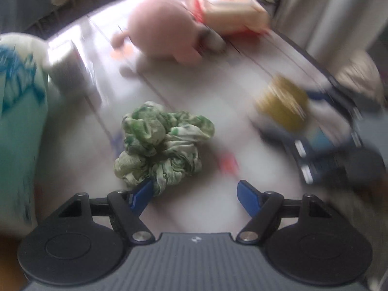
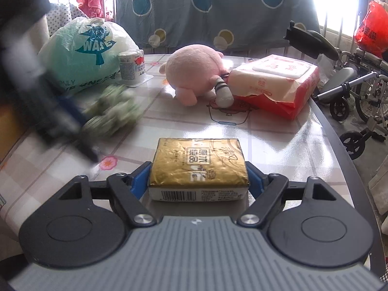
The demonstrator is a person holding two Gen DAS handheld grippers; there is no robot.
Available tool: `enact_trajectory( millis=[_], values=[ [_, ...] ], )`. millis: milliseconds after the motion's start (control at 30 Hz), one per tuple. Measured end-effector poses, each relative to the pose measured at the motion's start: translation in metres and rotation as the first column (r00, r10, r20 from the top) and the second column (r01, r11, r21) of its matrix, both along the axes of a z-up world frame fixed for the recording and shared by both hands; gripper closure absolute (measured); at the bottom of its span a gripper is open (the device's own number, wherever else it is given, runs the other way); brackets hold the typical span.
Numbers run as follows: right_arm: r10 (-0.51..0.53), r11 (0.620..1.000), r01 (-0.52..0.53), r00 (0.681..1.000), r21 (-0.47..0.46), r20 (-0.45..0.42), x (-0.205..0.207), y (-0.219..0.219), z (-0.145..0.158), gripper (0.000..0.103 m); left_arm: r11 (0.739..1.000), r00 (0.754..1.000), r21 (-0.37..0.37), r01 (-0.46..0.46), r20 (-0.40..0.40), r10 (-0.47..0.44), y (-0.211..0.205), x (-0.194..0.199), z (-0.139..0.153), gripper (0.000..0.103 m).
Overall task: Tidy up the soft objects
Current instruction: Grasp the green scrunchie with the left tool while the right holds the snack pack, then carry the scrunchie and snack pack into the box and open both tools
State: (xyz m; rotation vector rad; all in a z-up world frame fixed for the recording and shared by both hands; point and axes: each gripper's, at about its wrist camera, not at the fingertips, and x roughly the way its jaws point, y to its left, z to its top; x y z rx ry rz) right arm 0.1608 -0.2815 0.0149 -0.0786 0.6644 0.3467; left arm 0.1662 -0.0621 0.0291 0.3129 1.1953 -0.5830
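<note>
Broadly, everything sits on a round tabletop (image 2: 286,131) covered with a glossy checked cloth. At its far left stands the biggest thing, a pale green plastic bag (image 2: 82,55) with dark teal lettering, and a white can (image 2: 129,66) stands touching its right side. At the far right lies a red-and-white pack of wipes (image 2: 274,82), and the pink plush toy (image 2: 194,72) lies just beside it, a small striped grey sock (image 2: 223,92) between the two.

Nearer the middle lies a gold-wrapped tissue pack (image 2: 198,165), flat on the cloth with its barcode end toward the camera. The right gripper (image 2: 198,179) has this pack between its blue fingers (image 2: 139,181), one at each long side; the jaws stand wide, and whether the pads press on the wrapper or only flank it cannot be told.

Smallest is the green-and-white fabric scrunchie (image 1: 162,145), lying on the tabletop left of the tissue pack and in front of the bag. The left gripper (image 1: 196,196) points steeply down at it with its jaws spread wide and nothing clamped; its left finger (image 1: 141,194) touches or overlaps the scrunchie's near edge, while the other finger is clear of it. The left wrist view is blurred away from its centre.
</note>
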Motion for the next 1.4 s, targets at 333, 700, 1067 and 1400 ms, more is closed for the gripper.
enact_trajectory(
  millis=[333, 700, 1067, 1400],
  values=[
    [0.018, 1.0, -0.018, 0.998, -0.005, -0.056, 0.0, 0.01, 0.002, 0.002, 1.0, 0.999, 0.0, -0.022, 0.025, 0.022, 0.033, -0.064, 0.007, 0.033],
    [-0.079, 0.997, 0.078, 0.993, -0.022, -0.091, 0.02, 0.014, 0.008, 0.028, 0.99, 0.984, -0.085, -0.11, 0.131, 0.121, 0.03, -0.041, 0.001, 0.05],
    [-0.121, 0.989, 0.127, 0.989, 0.072, -0.083, 0.003, 0.007, 0.01, 0.029, 0.984, 0.967, -0.095, -0.15, 0.195, 0.166, 0.034, -0.047, 0.003, 0.1],
    [-0.007, 0.968, 0.019, 0.999, 0.252, -0.048, -0.015, 0.026, 0.066, 0.029, 0.963, 0.913, -0.211, -0.169, 0.335, 0.233, 0.081, -0.099, 0.071, 0.1]
  ],
)
